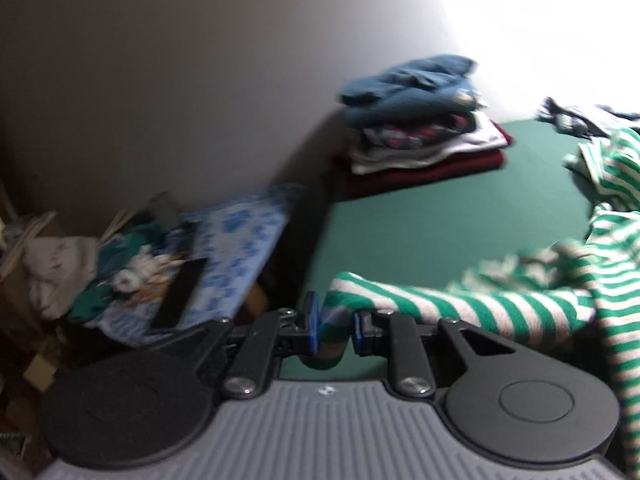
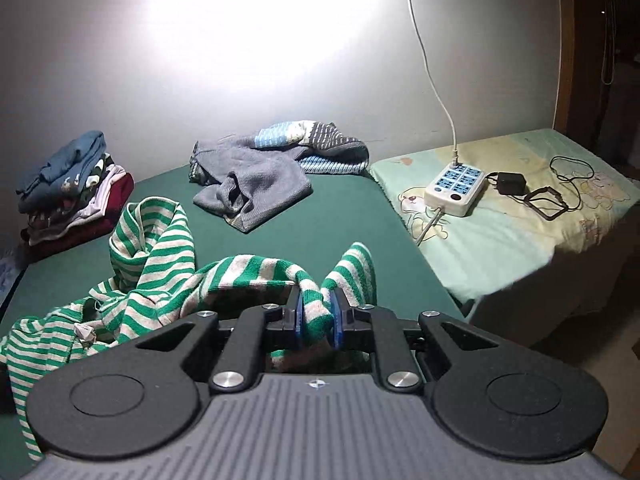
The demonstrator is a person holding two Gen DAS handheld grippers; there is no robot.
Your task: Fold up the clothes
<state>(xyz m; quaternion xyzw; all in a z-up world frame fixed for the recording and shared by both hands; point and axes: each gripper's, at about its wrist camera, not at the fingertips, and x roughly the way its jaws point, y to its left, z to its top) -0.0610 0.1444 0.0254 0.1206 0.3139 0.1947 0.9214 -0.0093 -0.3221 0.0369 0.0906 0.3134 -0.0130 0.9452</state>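
A green-and-white striped garment lies crumpled over the green table. My right gripper is shut on one end of it near the table's front edge. My left gripper is shut on another end, a striped sleeve that stretches away to the right above the table. Both ends are lifted off the surface. The view from the left wrist is blurred.
A stack of folded clothes stands at the back left by the wall, also in the left wrist view. A grey and blue knit pile lies at the back. A power strip with cables sits on a bed at the right. A cluttered blue-patterned surface lies left of the table.
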